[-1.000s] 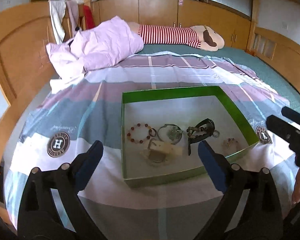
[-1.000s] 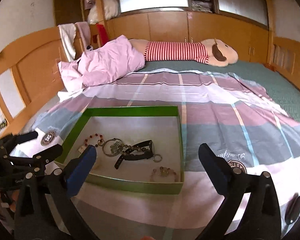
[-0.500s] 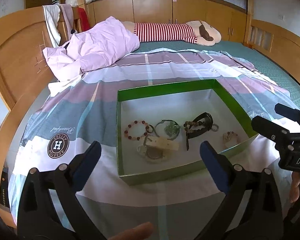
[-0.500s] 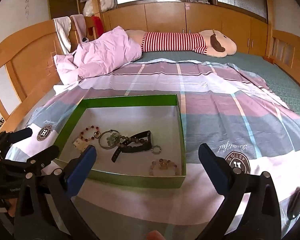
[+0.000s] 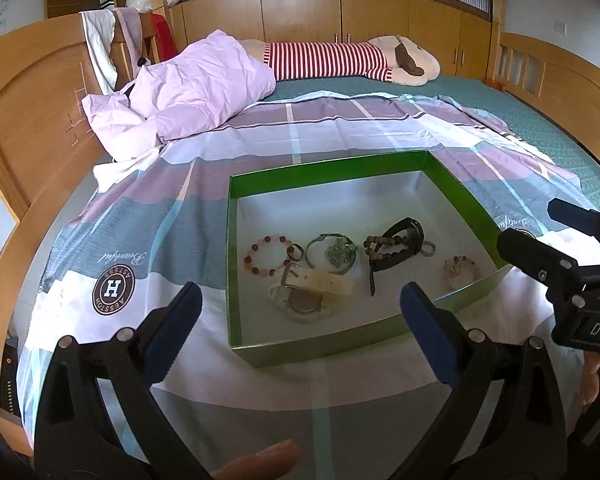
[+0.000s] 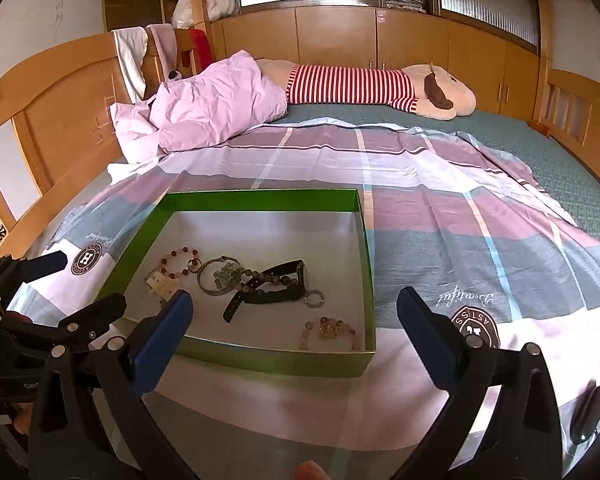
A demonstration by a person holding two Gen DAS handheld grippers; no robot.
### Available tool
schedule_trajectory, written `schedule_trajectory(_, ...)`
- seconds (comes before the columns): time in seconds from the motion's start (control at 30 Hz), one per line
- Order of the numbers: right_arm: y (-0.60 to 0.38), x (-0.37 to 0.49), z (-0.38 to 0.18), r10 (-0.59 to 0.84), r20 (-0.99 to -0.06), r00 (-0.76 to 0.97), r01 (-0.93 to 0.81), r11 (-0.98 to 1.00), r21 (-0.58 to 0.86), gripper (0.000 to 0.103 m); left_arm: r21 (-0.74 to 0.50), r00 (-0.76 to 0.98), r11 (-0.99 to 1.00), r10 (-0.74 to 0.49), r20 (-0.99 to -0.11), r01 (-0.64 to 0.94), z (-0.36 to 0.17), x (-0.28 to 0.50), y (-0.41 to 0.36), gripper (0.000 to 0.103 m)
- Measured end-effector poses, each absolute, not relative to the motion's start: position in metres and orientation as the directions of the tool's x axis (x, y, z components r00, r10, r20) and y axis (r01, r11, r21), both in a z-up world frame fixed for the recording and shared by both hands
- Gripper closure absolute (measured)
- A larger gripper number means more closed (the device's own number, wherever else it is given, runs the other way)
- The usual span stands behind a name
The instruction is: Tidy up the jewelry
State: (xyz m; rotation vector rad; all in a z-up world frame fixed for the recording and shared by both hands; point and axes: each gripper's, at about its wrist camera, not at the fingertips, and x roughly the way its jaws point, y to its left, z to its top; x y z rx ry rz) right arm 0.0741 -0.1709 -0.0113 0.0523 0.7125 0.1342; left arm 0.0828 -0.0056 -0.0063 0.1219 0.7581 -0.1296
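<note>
Left wrist view: my left gripper (image 5: 298, 310) hangs spread wide, holding nothing, just short of the green box (image 5: 312, 350) on the plaid bedspread (image 5: 148, 216). Inside the box, a red bead bracelet (image 5: 267, 255) lies nearest its left wall, then a metal bangle (image 5: 332, 250), a black watch (image 5: 396, 249) and a pale bracelet (image 5: 458, 268) toward its right wall, with a cream strap (image 5: 320, 282) nearer its front wall.

Right wrist view: my right gripper (image 6: 294, 314) is released too, empty, over the box's front right corner. Beyond the box, a pink quilt (image 6: 216, 108) and a striped plush toy (image 6: 380, 88) lie before wooden cabinets (image 6: 340, 36).
</note>
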Motion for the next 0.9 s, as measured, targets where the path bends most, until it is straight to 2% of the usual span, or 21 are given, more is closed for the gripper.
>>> schedule_trajectory(0.9, -0.1687, 0.0757, -0.0135, 0.136, -0.65, 0.748, -0.109, 0.991, 0.082, 0.003, 0.069, 0.708, 0.983, -0.071, -0.702, 0.168, -0.0093, 0.0842, -0.0065, 0.005)
